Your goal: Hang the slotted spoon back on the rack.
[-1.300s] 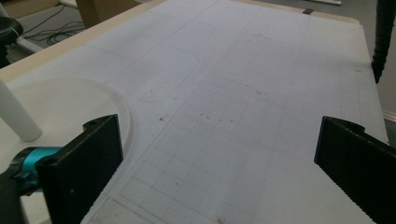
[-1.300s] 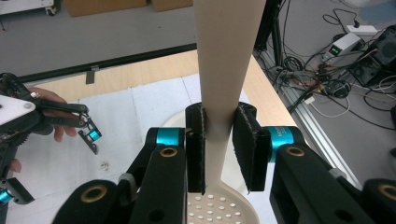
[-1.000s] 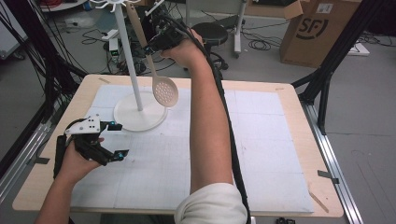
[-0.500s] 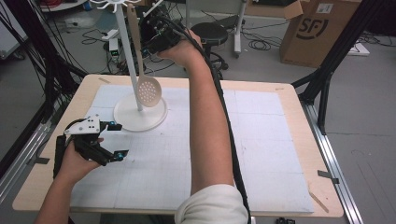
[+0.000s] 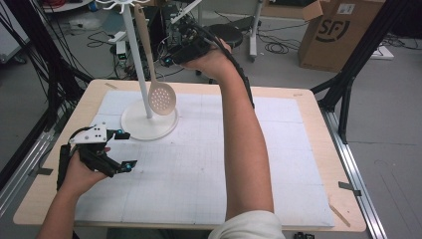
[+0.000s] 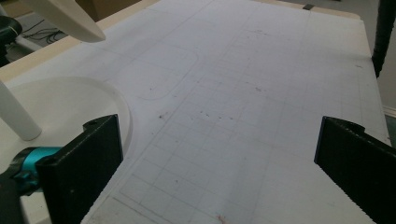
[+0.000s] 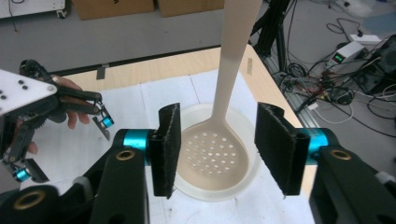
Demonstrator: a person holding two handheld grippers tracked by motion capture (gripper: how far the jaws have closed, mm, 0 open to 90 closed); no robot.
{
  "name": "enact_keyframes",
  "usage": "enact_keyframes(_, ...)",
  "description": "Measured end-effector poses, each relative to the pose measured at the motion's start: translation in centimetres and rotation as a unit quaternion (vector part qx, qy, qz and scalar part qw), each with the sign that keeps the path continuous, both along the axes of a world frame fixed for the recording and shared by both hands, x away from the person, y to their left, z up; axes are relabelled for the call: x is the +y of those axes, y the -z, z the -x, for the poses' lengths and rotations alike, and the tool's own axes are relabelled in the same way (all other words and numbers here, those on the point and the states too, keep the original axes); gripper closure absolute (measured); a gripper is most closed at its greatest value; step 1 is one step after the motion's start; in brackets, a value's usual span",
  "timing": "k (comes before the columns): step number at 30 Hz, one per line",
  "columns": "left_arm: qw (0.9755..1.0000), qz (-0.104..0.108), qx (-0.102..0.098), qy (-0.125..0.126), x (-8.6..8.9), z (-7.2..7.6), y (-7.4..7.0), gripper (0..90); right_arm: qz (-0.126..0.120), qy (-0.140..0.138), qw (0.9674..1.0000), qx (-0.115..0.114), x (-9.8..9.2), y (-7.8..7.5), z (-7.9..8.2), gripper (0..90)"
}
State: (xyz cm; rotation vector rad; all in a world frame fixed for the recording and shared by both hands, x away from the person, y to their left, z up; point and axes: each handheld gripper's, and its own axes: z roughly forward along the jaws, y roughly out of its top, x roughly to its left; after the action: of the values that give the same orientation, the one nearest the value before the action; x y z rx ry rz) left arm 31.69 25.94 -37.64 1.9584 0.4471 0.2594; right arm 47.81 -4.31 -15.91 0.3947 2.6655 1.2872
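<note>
A beige slotted spoon point(image 5: 162, 98) hangs by its handle from the top of a white stand point(image 5: 140, 64), its bowl just above the stand's round base point(image 5: 149, 127). My right gripper point(image 5: 171, 57) is raised beside the spoon's handle, open and apart from it. In the right gripper view the spoon point(image 7: 215, 154) hangs beyond the spread jaws of the right gripper point(image 7: 223, 151). My left gripper point(image 5: 125, 149) rests open on the mat, left of the base. The left gripper point(image 6: 219, 177) holds nothing; the base point(image 6: 70, 102) and the spoon's edge point(image 6: 65, 18) lie to its left.
A white gridded mat point(image 5: 199, 164) covers the wooden table point(image 5: 308, 99). Behind the table are a cardboard box point(image 5: 343, 35), a stool point(image 5: 229, 32) and floor cables point(image 5: 278, 47). Black frame legs point(image 5: 348, 74) stand at the right.
The spoon's bowl has swung left towards the pole and now hangs nearly straight. My right gripper has dropped slightly beside the handle. The left gripper has stayed put.
</note>
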Motion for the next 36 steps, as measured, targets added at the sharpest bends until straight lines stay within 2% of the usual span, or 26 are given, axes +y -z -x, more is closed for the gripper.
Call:
enact_keyframes(7, 1.0, -0.001, 0.001, 0.001, 0.0, 0.0, 0.0, 1.7, -0.012, -0.001, 0.9999, -0.01, -2.2, 0.2, 1.5, 42.3)
enact_keyframes(19, 1.0, -0.003, 0.003, 0.002, -0.2, 0.1, 0.0, 1.6, -0.03, 0.002, 0.9992, -0.026, -6.9, 1.7, 4.4, 36.0)
enact_keyframes(26, 1.0, -0.001, 0.005, 0.003, -0.2, 0.1, 0.0, 1.6, -0.046, 0.005, 0.9986, -0.026, -9.4, 3.2, 5.8, 33.1)
enact_keyframes(27, 1.0, -0.003, 0.003, 0.004, -0.2, 0.1, 0.0, 1.7, -0.048, 0.007, 0.9986, -0.021, -9.7, 3.4, 6.0, 32.6)
enact_keyframes(32, 1.0, 0.001, 0.005, 0.002, -0.1, 0.1, 0.0, 1.6, -0.05, 0.017, 0.9983, -0.026, -10.9, 4.6, 7.0, 29.8)
enact_keyframes(36, 1.0, 0.0, 0.005, 0.004, -0.1, 0.0, 0.0, 1.6, -0.061, 0.022, 0.9975, -0.028, -11.9, 5.6, 8.0, 28.7)
